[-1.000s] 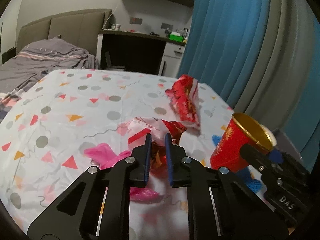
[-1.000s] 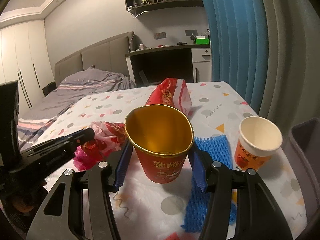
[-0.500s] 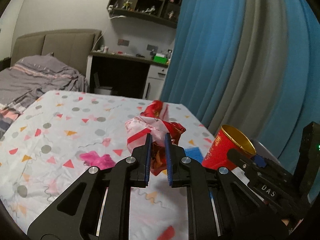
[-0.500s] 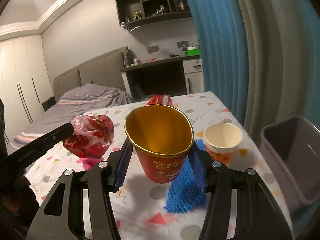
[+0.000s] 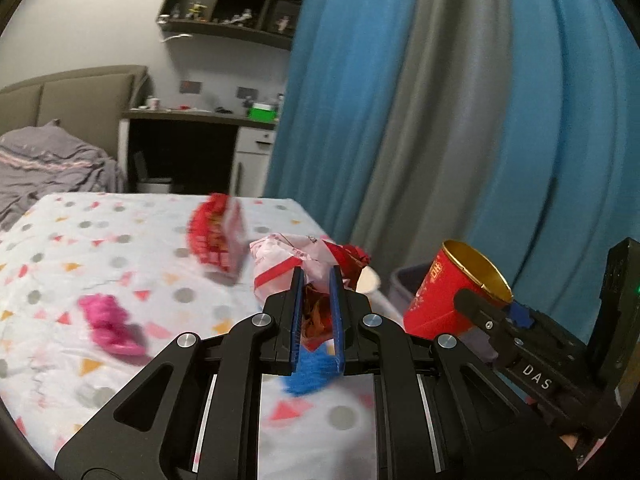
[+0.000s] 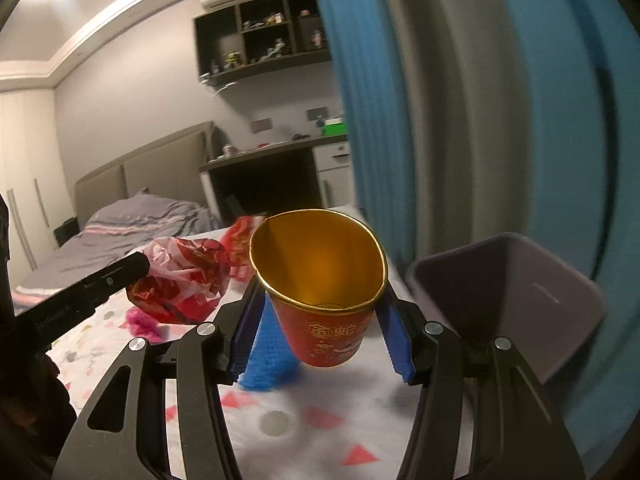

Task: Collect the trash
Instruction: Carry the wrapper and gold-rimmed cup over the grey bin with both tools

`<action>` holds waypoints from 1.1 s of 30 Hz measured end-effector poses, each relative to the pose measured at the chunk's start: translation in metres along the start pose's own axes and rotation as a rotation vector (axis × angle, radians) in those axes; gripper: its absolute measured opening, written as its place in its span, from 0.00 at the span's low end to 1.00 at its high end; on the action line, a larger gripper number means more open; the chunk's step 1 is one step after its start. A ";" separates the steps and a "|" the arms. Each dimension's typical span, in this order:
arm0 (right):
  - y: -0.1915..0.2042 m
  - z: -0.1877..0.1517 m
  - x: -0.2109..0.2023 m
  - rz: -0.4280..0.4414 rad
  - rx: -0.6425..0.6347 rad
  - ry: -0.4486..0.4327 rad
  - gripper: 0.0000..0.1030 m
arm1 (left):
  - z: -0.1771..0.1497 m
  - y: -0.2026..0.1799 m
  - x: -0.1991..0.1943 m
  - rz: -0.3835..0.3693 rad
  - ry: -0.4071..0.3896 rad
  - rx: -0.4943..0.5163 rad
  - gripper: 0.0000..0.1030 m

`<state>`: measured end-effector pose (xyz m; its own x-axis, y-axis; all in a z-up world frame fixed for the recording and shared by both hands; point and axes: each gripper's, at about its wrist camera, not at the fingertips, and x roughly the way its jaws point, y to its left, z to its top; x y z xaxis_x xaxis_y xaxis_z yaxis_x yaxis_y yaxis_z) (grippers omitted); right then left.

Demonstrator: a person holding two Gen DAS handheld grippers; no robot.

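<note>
My left gripper (image 5: 315,280) is shut on a crumpled red-and-white wrapper (image 5: 280,264), held above the patterned table. In the right wrist view the same wrapper (image 6: 180,280) hangs at the left off the left gripper's black finger (image 6: 100,284). My right gripper (image 6: 320,308) is shut on a red paper cup with a gold inside (image 6: 320,332), upright and off the table. A grey bin (image 6: 508,300) stands just right of the cup, beside the table's edge. In the left wrist view the cup (image 5: 436,300) is at the right, in front of the bin (image 5: 404,284).
On the tablecloth (image 5: 120,240) lie a red snack bag (image 5: 216,236), a pink crumpled piece (image 5: 110,324) and a blue foam net (image 5: 312,376). A white cup's rim (image 5: 368,280) peeks out behind the wrapper. Blue and grey curtains (image 5: 400,120) hang close on the right.
Both grippers have risen and swung right with the wrapper and the red cup. The grey bin has come into view and grown larger; the white cup has left the right wrist view.
</note>
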<state>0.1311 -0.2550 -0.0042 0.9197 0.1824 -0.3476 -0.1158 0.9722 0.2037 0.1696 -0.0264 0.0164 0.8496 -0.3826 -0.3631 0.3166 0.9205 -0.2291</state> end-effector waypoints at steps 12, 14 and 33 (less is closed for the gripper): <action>-0.082 0.003 -0.018 -0.146 0.063 -0.048 0.53 | -0.011 -0.099 0.059 -0.171 0.029 0.069 0.12; -0.094 0.003 -0.019 -0.167 0.069 -0.050 0.53 | -0.013 -0.116 0.074 -0.205 0.037 0.083 0.12; -0.148 -0.009 -0.003 -0.258 0.109 -0.020 0.53 | -0.050 -0.166 0.179 -0.327 0.207 0.070 0.12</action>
<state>0.1424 -0.3979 -0.0413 0.9209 -0.0729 -0.3829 0.1631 0.9643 0.2087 0.2479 -0.2515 -0.0553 0.5982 -0.6581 -0.4573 0.5909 0.7477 -0.3030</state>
